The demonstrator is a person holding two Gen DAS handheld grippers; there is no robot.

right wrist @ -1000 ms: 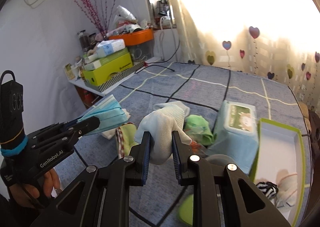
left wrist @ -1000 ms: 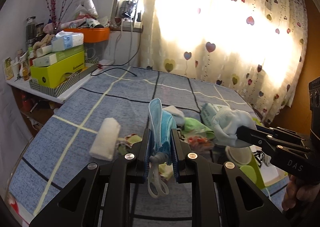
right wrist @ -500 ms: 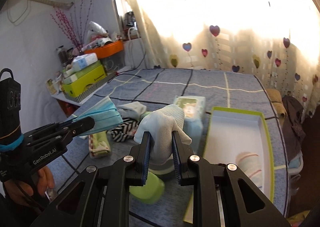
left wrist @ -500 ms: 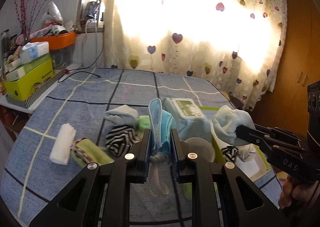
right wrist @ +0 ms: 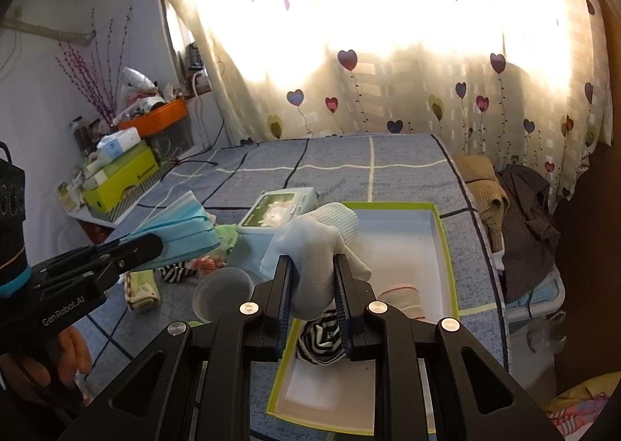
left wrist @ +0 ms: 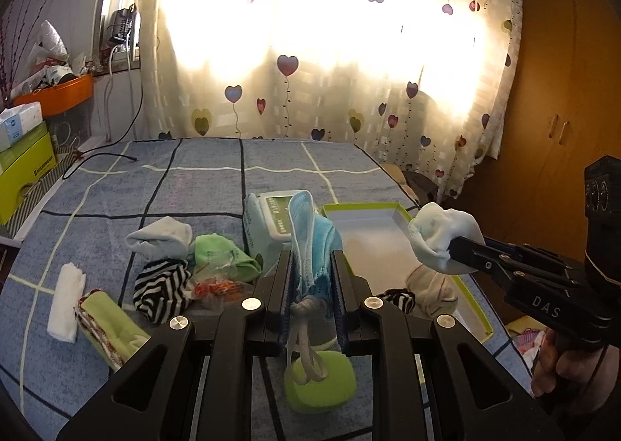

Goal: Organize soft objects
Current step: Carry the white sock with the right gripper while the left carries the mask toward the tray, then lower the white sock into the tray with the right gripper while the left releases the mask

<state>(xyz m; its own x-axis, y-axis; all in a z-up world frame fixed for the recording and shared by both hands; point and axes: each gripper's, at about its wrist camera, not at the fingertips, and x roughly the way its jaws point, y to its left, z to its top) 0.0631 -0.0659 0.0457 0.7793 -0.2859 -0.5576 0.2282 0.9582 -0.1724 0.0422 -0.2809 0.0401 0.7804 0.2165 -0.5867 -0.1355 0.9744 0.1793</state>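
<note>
My left gripper (left wrist: 312, 266) is shut on a folded blue face mask (left wrist: 310, 243), whose ear loops dangle below; the mask (right wrist: 182, 231) also shows at the left of the right wrist view. My right gripper (right wrist: 312, 270) is shut on a pale white sock (right wrist: 318, 243), held above the near end of a green-rimmed white box (right wrist: 442, 239). The sock (left wrist: 442, 239) shows at the right of the left wrist view, over the box (left wrist: 403, 214). Inside the box lie a striped sock (right wrist: 320, 340) and a cream sock (right wrist: 403, 295).
On the blue checked bedspread (left wrist: 155, 184) lie a white sock (left wrist: 161, 237), a green cloth (left wrist: 221, 256), a striped sock (left wrist: 161, 287), a white roll (left wrist: 66, 301), a wipes pack (left wrist: 271, 219) and a green sponge (left wrist: 320, 382). A cluttered shelf (right wrist: 116, 177) stands left; clothes (right wrist: 520, 216) hang right.
Both grippers have swung to the right with their loads. The box has come into view, and the white sock now hangs over it; the loose pile has shifted to the left.
</note>
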